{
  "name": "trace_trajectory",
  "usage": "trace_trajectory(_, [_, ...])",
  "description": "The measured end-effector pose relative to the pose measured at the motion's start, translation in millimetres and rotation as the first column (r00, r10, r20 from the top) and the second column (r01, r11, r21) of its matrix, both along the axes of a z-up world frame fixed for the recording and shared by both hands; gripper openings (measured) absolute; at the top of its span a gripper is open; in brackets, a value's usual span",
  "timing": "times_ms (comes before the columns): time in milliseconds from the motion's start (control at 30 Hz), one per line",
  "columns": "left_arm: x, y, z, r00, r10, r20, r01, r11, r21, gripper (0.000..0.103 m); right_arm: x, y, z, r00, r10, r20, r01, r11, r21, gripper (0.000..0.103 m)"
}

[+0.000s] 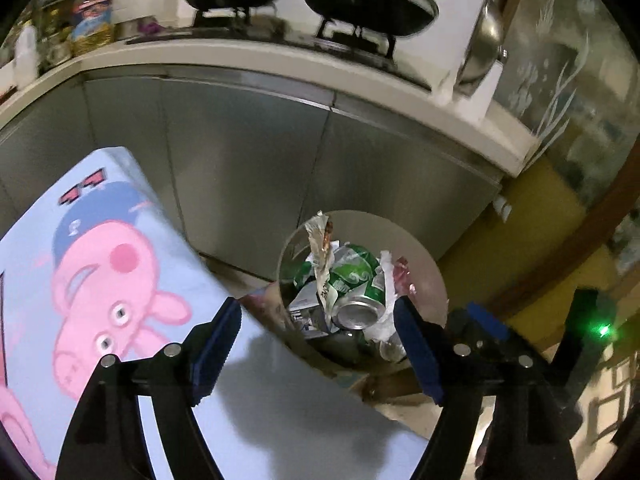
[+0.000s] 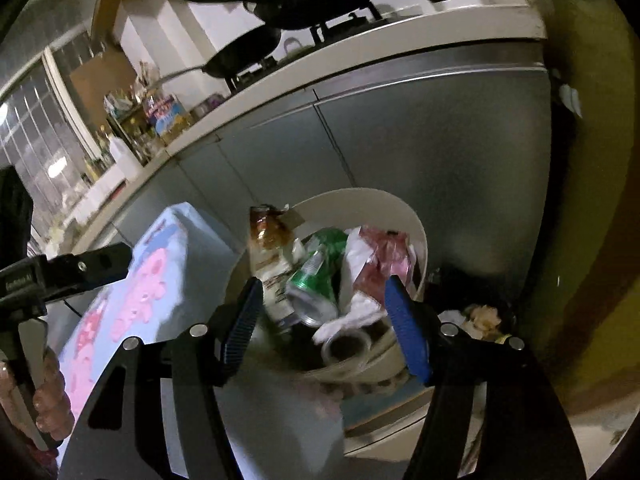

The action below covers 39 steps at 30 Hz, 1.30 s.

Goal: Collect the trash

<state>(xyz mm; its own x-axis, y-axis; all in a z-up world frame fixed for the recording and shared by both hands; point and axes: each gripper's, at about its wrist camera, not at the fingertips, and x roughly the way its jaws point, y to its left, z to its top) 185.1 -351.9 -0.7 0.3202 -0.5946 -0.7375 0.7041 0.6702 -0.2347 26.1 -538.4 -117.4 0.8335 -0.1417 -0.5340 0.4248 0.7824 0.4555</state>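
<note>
Both grippers are being held over a round white plastic waste bin (image 1: 424, 264) on the floor by the grey steel cabinet fronts (image 1: 248, 152), w/ the bin being crowded by a light-blue cartoon-pig printed table (image 1: 120, 264) at its left. The left gripper (image 1: 316, 344) is being kept wide open, nothing btwn its blue pads; the right gripper (image 2: 324, 320) is likewise being kept well open and empty, framing the bin's contents. The trash is already lying inside the bin: a crushed green-and-silver drinks can (image 2: 316, 284), a torn brown-and-white snack wrapper (image 2: 268, 248), crumpled white paper (image 2: 356, 300) and a pink foil wrapper (image 2: 384, 256), all heaped up to about rim level. Judged from this, a drop looks just done. Risks: the heap is being piled high, so anything added could be rolled off the can and over the rim onto the floor; the tall wrapper is sticking up near the left pad and could get snagged and dragged out as the grippers are being pulled away; the bin could be tipped if its rim is knocked.
</note>
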Motion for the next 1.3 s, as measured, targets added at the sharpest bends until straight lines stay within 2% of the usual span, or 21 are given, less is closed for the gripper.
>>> trace_trajectory(133, [-19.5, 27.5, 16.9, 1.0, 0.019, 0.02, -0.018, 0.999, -0.034, 0.079, -25.7, 16.9, -1.7, 0.999, -0.001, 0.034, -0.002, 0.996, 0.084, 0.063])
trace_trajectory(233, [-41.1, 40.4, 24.3, 0.997, 0.037, 0.073, -0.034, 0.999, -0.035, 0.088, -43.7, 36.1, -0.2, 0.998, 0.006, 0.057, -0.014, 0.99, 0.139, 0.063])
trace_trajectory(400, [-81.7, 74.8, 39.0, 0.977, 0.072, 0.202, -0.072, 0.997, -0.007, 0.099, -68.6, 73.7, 12.6, 0.995, 0.024, 0.093, -0.04, 0.984, 0.176, 0.063])
trace_trajectory(567, [-108.2, 112.3, 48.3, 0.963, 0.126, 0.239, -0.126, 0.992, -0.017, 0.099, -88.9, 109.7, 27.2, 0.993, 0.05, 0.111, -0.071, 0.979, 0.191, 0.07])
trace_trajectory(700, [-127.7, 141.4, 55.4, 0.942, 0.182, 0.284, -0.183, 0.983, -0.022, 0.099, -107.2, 140.7, 42.5, 0.99, 0.068, 0.122, -0.089, 0.98, 0.179, 0.077])
trace_trajectory(867, [-148.7, 173.7, 63.2, 0.906, 0.239, 0.348, -0.241, 0.97, -0.038, 0.099, -126.7, 175.3, 59.0, 0.987, 0.09, 0.13, -0.109, 0.983, 0.145, 0.08])
trace_trajectory(1133, [-173.4, 206.0, 76.8, 0.869, 0.292, 0.399, -0.282, 0.956, -0.085, 0.099, -145.8, 218.8, 82.2, 0.982, 0.125, 0.139, -0.137, 0.988, 0.075, 0.082])
trace_trajectory(1300, [-184.1, 220.1, 84.3, 0.854, 0.312, 0.417, -0.288, 0.95, -0.12, 0.099, -151.8, 237.7, 93.7, 0.98, 0.138, 0.146, -0.142, 0.99, 0.019, 0.084])
